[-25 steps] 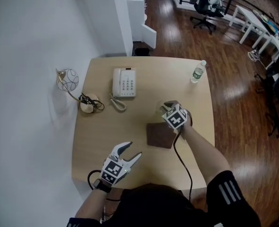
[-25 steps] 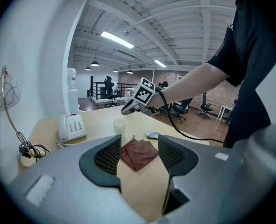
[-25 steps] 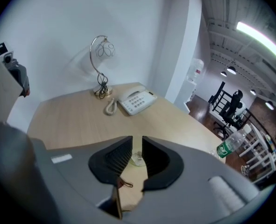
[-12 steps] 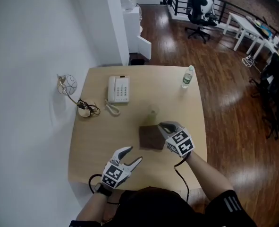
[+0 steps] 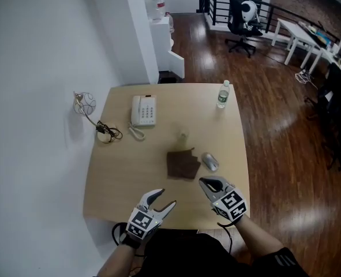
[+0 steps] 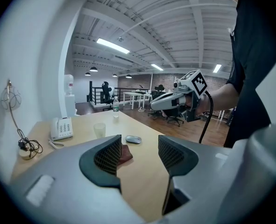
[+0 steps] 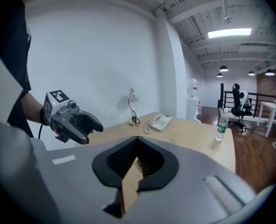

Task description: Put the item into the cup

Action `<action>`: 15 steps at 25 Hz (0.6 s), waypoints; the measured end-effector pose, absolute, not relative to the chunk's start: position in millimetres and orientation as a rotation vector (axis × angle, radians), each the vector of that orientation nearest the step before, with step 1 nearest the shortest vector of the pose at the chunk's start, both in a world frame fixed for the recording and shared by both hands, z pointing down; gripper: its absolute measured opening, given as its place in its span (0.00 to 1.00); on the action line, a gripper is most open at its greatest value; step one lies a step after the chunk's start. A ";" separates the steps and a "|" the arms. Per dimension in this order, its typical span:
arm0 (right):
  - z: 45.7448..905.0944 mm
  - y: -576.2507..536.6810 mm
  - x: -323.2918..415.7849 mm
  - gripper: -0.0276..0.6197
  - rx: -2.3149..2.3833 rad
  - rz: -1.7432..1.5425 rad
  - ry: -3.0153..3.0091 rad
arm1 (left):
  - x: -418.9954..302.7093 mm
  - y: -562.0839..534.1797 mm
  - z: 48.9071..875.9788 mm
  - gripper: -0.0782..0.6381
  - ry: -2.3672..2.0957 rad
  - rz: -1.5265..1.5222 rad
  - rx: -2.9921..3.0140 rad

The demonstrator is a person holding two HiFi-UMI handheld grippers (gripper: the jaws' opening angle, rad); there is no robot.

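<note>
On table [image 5: 118,166], cup [image 5: 183,135] sits apart from mouse [image 5: 209,161]; L tongs [image 5: 165,198] wide, R tongs [image 5: 205,182] just shut, empty.

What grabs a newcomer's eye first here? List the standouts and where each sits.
The two grippers at the near edge of the table stand out first: the left gripper open, the right gripper shut, its jaws having just closed on nothing. Mid-table lie a dark brown cloth, a grey mouse to its right and a clear cup just beyond; a white phone sits further back, left.
</note>
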State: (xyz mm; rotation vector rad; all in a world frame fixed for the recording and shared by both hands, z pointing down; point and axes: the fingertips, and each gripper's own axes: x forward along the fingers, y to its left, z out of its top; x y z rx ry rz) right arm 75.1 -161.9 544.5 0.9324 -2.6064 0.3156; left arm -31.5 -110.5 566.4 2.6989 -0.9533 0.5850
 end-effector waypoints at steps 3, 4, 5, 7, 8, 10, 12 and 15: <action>549.6 -131.0 77.9 0.05 0.954 0.385 -2.607 | -36.8 -96.1 563.0 0.45 -0.962 0.580 2.697; 550.8 -121.1 77.8 0.05 0.955 0.414 -2.607 | -38.2 -92.1 561.5 0.45 -0.963 0.576 2.699; 550.5 -111.7 76.2 0.05 0.952 0.443 -2.612 | -39.4 -88.1 559.5 0.45 -0.961 0.571 2.704; 546.9 -92.8 69.2 0.05 0.946 0.490 -2.633 | -42.2 -77.5 555.0 0.45 -0.950 0.557 2.716; 545.3 -82.7 65.2 0.05 0.951 0.500 -2.640 | -44.2 -70.3 553.2 0.45 -0.942 0.549 2.724; 543.4 -62.0 58.3 0.05 0.978 0.500 -2.640 | -48.9 -53.6 550.9 0.45 -0.921 0.535 2.743; 539.8 -40.3 52.2 0.05 1.021 0.503 -2.639 | -55.2 -33.9 549.3 0.45 -0.893 0.529 2.765; 533.6 -4.8 40.6 0.05 1.094 0.529 -2.644 | -71.8 0.4 547.3 0.45 -0.858 0.533 2.788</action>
